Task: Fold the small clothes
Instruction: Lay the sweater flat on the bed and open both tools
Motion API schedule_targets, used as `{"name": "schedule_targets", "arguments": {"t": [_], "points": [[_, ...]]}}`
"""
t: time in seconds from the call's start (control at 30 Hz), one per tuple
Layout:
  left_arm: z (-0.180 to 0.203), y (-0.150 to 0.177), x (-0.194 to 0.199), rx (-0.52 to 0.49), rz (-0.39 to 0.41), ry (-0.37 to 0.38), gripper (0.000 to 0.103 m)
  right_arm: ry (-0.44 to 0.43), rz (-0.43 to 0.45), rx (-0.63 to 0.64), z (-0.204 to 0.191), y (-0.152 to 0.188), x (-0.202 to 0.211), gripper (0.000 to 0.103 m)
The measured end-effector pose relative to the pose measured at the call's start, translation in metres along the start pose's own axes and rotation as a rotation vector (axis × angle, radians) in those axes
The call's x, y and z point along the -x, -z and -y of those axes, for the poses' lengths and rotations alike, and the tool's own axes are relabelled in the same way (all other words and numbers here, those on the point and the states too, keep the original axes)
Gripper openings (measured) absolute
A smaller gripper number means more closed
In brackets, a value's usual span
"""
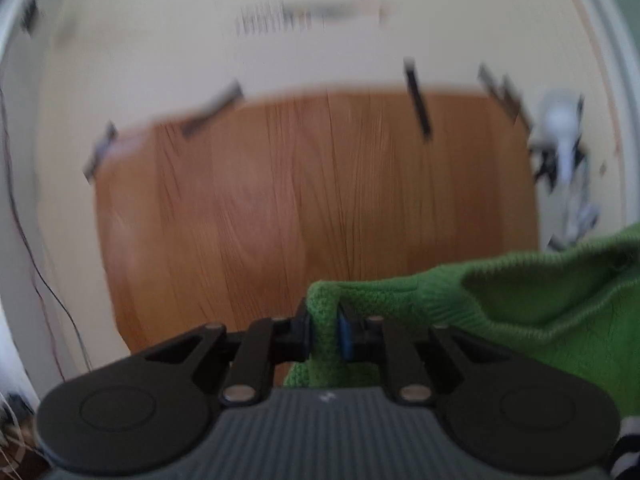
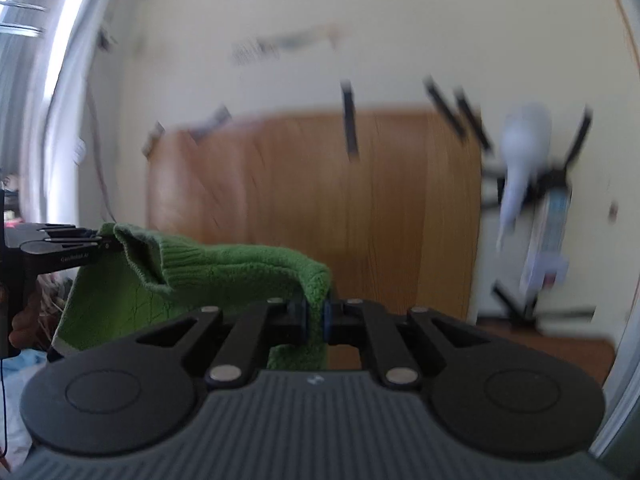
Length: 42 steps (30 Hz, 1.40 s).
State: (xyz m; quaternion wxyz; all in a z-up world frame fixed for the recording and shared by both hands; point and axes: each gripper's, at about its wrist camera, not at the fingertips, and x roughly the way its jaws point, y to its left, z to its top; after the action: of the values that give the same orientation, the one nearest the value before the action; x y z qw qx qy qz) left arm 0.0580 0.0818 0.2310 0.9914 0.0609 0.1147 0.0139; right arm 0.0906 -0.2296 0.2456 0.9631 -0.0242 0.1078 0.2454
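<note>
The green knit garment [image 2: 224, 268] hangs in the air, stretched between the two tools in front of a wooden board [image 1: 320, 200] that leans on a cream wall [image 2: 400, 40]. The left tool [image 1: 324, 332] is pinching one knit edge between its pads. The right tool [image 2: 316, 320] is pinching another edge, and the cloth sags between them with a ribbed opening gaping near the left side.

Judging from this, the thick knit could slip from either narrow pinch if the tools pull apart too hard. An uneven grip could also leave the fold crooked.

Both views are smeared by motion. No bench or other laying surface shows, and the garment's lower part is cut off, so its kind is unclear. A white object [image 2: 524, 152] on a dark stand at the right is too blurred to name.
</note>
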Motion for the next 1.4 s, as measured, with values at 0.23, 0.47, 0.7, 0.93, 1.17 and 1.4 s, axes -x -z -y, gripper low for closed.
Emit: {"name": "schedule_targets", "arguments": {"t": [0.23, 0.47, 0.7, 0.93, 1.17, 1.4], "points": [[0.022, 0.148, -0.146, 0.08, -0.471, -0.052, 0.026, 0.127, -0.355, -0.073, 0.02, 0.138, -0.129, 0.033], [-0.051, 0.208, -0.067, 0.208, -0.402, -0.028, 0.028, -0.034, -0.414, -0.116, 0.015, 0.193, -0.058, 0.037], [-0.07, 0.237, -0.034, 0.188, -0.426, -0.051, 0.048, -0.05, -0.553, -0.151, -0.011, 0.234, -0.047, 0.037], [-0.069, 0.225, -0.025, 0.209, -0.395, -0.042, 0.049, 0.049, -0.448, -0.007, -0.02, 0.199, -0.027, 0.008], [-0.083, 0.222, -0.025, 0.255, -0.388, -0.09, 0.051, 0.565, -0.451, 0.181, 0.094, 0.151, -0.018, 0.01], [-0.086, 0.224, -0.025, 0.205, -0.409, -0.121, 0.058, 0.553, -0.399, -0.055, 0.114, 0.152, -0.016, 0.029]]}}
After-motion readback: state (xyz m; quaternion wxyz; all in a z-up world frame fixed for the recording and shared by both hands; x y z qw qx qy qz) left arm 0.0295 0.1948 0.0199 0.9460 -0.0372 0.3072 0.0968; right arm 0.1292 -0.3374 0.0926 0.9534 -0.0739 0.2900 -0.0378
